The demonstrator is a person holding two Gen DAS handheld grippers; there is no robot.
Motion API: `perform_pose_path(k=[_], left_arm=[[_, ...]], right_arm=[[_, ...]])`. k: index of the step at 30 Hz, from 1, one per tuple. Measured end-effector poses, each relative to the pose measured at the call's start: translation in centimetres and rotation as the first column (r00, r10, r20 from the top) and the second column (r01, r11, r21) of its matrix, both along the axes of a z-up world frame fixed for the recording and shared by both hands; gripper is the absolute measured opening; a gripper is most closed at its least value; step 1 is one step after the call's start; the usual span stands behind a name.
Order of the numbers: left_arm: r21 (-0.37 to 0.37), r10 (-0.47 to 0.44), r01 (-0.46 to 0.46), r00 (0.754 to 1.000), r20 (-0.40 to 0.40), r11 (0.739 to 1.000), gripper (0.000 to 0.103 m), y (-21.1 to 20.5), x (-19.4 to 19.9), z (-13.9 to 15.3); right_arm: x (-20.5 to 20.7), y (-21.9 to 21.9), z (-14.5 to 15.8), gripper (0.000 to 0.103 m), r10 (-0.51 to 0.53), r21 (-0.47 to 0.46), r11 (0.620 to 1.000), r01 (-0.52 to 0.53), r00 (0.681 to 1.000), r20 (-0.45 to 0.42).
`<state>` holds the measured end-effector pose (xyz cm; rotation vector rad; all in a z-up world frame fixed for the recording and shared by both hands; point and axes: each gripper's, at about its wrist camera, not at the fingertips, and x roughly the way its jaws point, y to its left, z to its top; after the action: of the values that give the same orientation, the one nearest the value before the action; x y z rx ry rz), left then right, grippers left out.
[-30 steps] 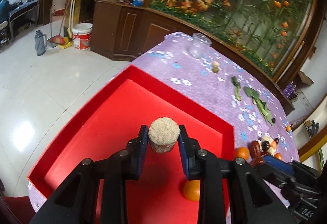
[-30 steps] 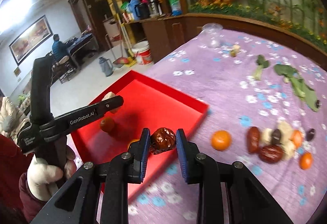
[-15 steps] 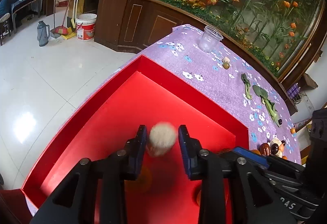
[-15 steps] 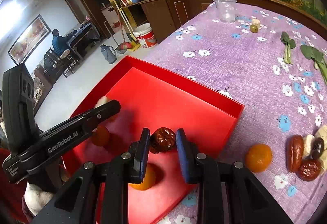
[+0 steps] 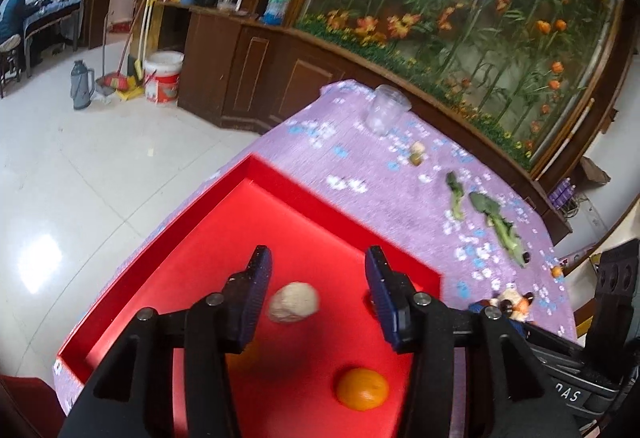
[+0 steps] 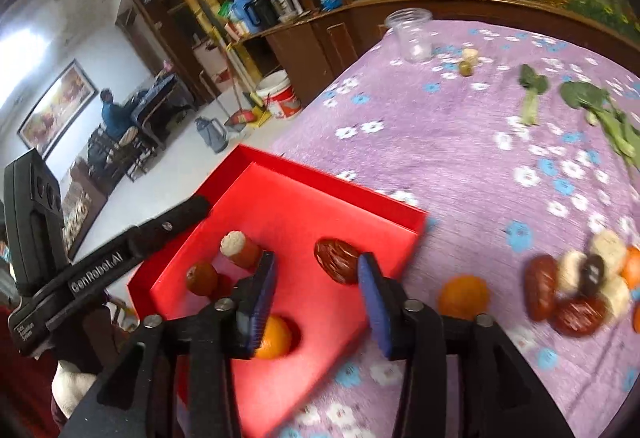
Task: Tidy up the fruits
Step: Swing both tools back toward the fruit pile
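A red tray (image 5: 160, 250) (image 6: 304, 174) sits on the purple flowered table. My left gripper (image 5: 318, 294) is open above the tray; a beige piece (image 5: 293, 303) lies between and below its fingers. An orange (image 5: 362, 388) lies in the tray nearby. My right gripper (image 6: 316, 298) is open over the tray's near edge; a brown date (image 6: 336, 265) lies in the tray just beyond its fingers. The tray also holds the beige-ended piece (image 6: 239, 248), a small reddish fruit (image 6: 202, 278) and an orange (image 6: 276, 338). The left gripper's arm (image 6: 120, 258) shows in the right wrist view.
An orange (image 6: 464, 296) and a pile of dates, pale pieces and oranges (image 6: 580, 290) lie on the cloth right of the tray. A clear cup (image 6: 412, 34), two small items (image 6: 466, 62) and green leaves (image 6: 600, 110) lie farther back. The table's left edge drops to a tiled floor.
Both grippers have opened. The beige piece dropped from my left gripper into the tray. The brown date dropped from my right gripper into the tray.
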<state>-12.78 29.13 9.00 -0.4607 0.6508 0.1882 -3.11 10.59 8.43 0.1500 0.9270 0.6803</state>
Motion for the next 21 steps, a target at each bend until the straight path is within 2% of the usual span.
perform_pose_path(k=[2,6,7,9,11,13,15,19,21], left_arm=[[0.014,-0.018,0.017,0.999,0.032,1.000,0.047,-1.1,-0.5,1.2],[0.049,-0.068,0.064,0.993,0.094,0.997,0.047,-3.9,-1.3,3.6],[0.058,-0.081,0.075,0.991,0.106,0.995,0.047,-4.6,-1.5,4.2],[0.071,-0.104,0.095,0.987,0.126,0.993,0.047,-5.7,-1.9,5.3],[0.092,-0.141,0.128,0.978,0.156,0.988,0.047,-7.4,-2.5,6.7],[0.111,-0.175,0.157,0.967,0.185,0.981,0.047,-9.1,-3.3,8.1],[0.122,-0.217,0.194,0.951,0.218,0.973,0.047,-10.8,-4.2,9.7],[0.151,-0.325,0.293,0.904,0.278,0.944,0.047,-14.3,-5.6,13.6],[0.150,-0.372,0.342,0.878,0.302,0.928,0.047,-15.7,-6.1,15.6]], right_arm=[[-0.5,-2.3,0.5,0.063,-0.041,0.059,0.997,0.043,0.999,-0.022],[-1.6,-8.6,0.6,0.063,-0.120,0.245,0.956,0.161,0.977,-0.175],[-1.8,-10.1,0.4,0.063,-0.121,0.295,0.937,0.186,0.967,-0.225],[-2.4,-13.8,-0.5,0.063,-0.101,0.420,0.870,0.257,0.928,-0.359],[-3.1,-16.6,-0.9,0.063,-0.090,0.468,0.830,0.304,0.900,-0.426],[-3.9,-19.0,-0.6,0.063,-0.119,0.471,0.817,0.333,0.896,-0.427],[-5.0,-21.8,0.7,0.065,-0.189,0.431,0.826,0.364,0.898,-0.397],[-7.4,-26.7,5.1,0.065,-0.318,0.336,0.849,0.407,0.903,-0.288],[-8.9,-29.5,8.7,0.065,-0.376,0.314,0.848,0.428,0.902,-0.212]])
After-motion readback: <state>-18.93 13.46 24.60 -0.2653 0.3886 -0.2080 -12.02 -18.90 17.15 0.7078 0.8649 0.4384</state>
